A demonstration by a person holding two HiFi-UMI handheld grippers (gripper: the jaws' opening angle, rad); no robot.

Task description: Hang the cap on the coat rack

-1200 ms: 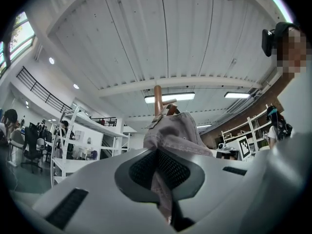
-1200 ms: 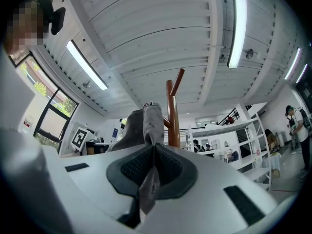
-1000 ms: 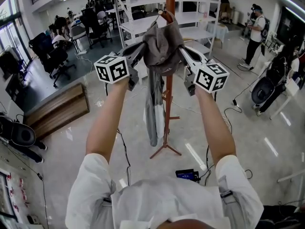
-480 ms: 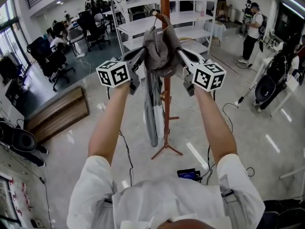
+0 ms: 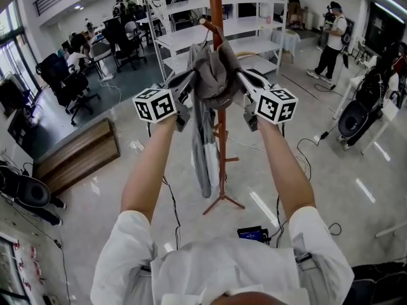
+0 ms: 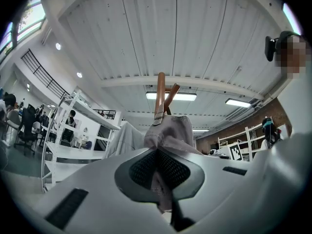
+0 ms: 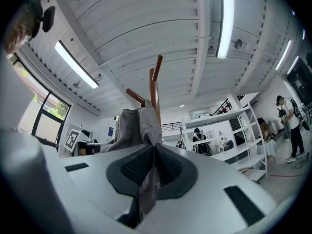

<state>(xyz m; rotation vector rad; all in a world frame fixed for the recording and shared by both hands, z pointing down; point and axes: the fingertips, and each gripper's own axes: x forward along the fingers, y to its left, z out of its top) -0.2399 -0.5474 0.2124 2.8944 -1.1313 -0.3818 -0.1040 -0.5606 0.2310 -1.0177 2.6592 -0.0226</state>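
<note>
A grey cap (image 5: pixel 215 72) is held up against the brown wooden coat rack (image 5: pixel 220 142), just under one of its slanted pegs (image 5: pixel 208 25). My left gripper (image 5: pixel 188 80) is shut on the cap's left side, my right gripper (image 5: pixel 240 76) is shut on its right side. In the left gripper view the cap's cloth (image 6: pixel 168 133) is pinched between the pads, with the rack's pole (image 6: pixel 159 94) rising behind. The right gripper view shows the cloth (image 7: pixel 141 130) clamped the same way beside the pole (image 7: pixel 155 89). A grey garment (image 5: pixel 202 148) hangs on the rack below the cap.
White metal shelving (image 5: pixel 222 33) stands behind the rack. A long wooden bench (image 5: pixel 76 151) lies on the floor at left, with office chairs (image 5: pixel 67 81) beyond. Cables and a small dark device (image 5: pixel 252 234) lie near the rack's feet. A person (image 5: pixel 331 40) stands at the far right.
Both grippers and the cap have shifted slightly upward and nearer the rack's peg. The grip on the cap has stayed the same.
</note>
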